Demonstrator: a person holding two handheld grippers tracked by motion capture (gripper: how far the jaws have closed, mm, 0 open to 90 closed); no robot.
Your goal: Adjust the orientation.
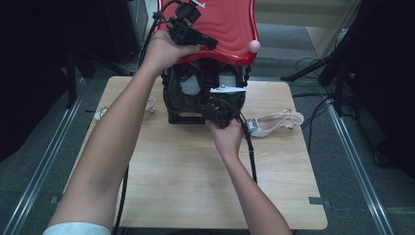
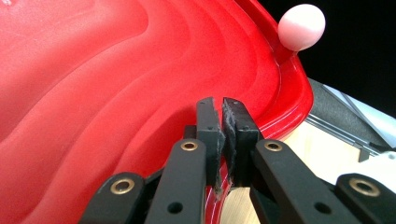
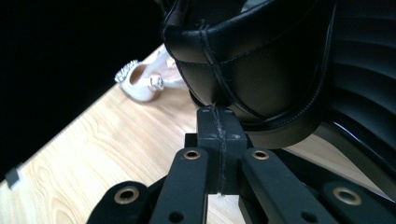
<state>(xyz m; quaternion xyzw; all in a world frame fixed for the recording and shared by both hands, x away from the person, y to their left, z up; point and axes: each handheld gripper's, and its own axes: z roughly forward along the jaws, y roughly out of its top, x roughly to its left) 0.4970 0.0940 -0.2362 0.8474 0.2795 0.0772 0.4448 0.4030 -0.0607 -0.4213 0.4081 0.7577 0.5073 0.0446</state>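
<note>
Claw point(image 2: 223, 140) apparently pinching red lid point(image 2: 116, 79).

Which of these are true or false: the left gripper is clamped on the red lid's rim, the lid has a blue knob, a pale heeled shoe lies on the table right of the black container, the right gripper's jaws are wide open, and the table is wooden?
1. The left gripper is clamped on the rim of the red lid. True.
2. The lid has a blue knob. False: its knob is pale pink.
3. A pale heeled shoe lies right of the black container. True.
4. The right gripper is wide open. False: its jaws are pressed together.
5. The table is wooden. True.
</note>
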